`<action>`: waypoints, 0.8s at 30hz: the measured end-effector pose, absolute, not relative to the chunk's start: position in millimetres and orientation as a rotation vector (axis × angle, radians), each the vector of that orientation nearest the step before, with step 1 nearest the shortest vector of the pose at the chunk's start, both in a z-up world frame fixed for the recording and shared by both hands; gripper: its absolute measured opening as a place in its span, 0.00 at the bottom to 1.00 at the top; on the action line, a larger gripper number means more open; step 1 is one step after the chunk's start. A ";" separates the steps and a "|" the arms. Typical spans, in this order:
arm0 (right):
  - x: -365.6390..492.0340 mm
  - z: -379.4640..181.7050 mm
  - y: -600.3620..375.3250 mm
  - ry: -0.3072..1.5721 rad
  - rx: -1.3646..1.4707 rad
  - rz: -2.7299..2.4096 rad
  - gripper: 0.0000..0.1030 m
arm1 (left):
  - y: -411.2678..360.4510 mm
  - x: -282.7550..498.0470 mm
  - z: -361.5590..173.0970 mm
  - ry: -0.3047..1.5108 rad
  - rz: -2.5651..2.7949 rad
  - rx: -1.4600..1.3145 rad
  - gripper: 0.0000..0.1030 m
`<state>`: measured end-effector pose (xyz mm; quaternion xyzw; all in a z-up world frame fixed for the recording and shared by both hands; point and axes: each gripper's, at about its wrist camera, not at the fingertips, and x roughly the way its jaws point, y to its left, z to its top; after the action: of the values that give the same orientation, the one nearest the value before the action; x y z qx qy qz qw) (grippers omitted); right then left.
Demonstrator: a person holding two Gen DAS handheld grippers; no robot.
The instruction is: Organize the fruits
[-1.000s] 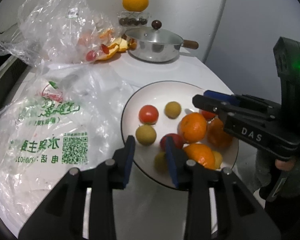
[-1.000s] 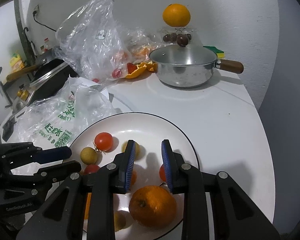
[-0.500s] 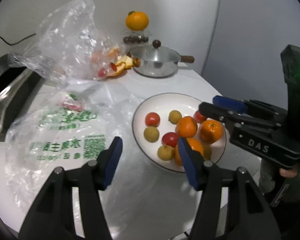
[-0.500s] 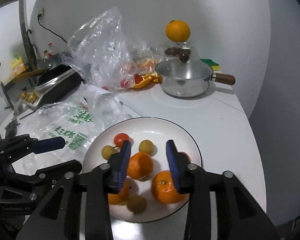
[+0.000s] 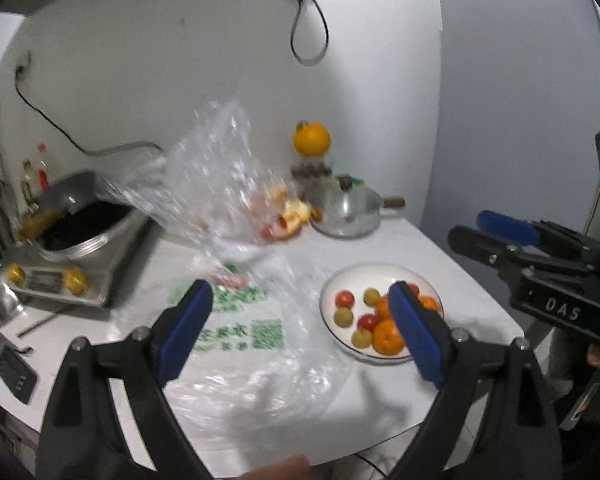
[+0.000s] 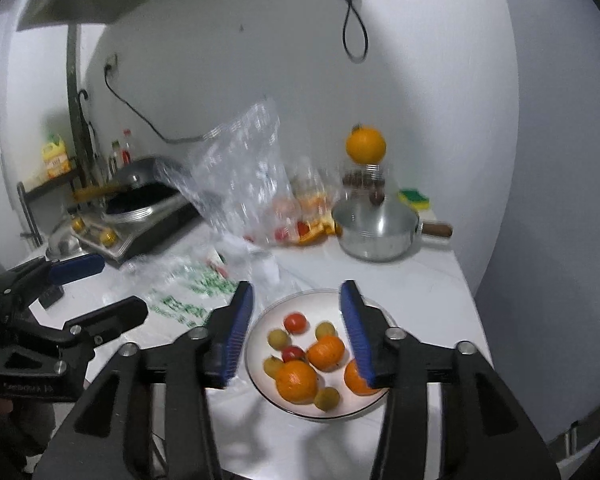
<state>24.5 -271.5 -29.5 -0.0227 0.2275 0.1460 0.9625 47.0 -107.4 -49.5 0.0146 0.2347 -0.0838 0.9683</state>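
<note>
Plate (image 6: 256,376): white with a thin dark rim, on the white table (image 6: 420,292), near its front edge.
Fruit: three oranges (image 6: 296,382), two small red tomatoes (image 6: 295,322) and a few small yellow-green round fruits (image 6: 278,338), loosely clustered on the plate.
Left gripper (image 5: 300,314): jaws have just been opening, now wide apart, nothing between them, above the printed plastic bag (image 5: 240,328).
Right gripper (image 6: 296,322): jaws have just been opening, now partly apart, empty, over the plate.
Far side: a lone orange (image 6: 365,146) on a jar behind a steel pot (image 6: 376,228).
</note>
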 end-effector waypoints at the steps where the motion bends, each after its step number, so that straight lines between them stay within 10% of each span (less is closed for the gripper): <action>1: 18.8 -23.0 -270.0 0.442 -0.045 0.294 0.55 | -104.5 40.2 -43.3 0.452 -0.166 0.029 0.88; 24: -117.1 93.5 -212.0 0.140 -0.109 0.316 0.59 | -17.7 -108.1 58.9 0.154 0.025 -0.066 0.96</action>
<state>-117.1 -212.0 93.5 -0.0541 0.0698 0.1573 0.9836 -108.1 -17.7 58.9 -0.0330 0.0770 0.0126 0.9964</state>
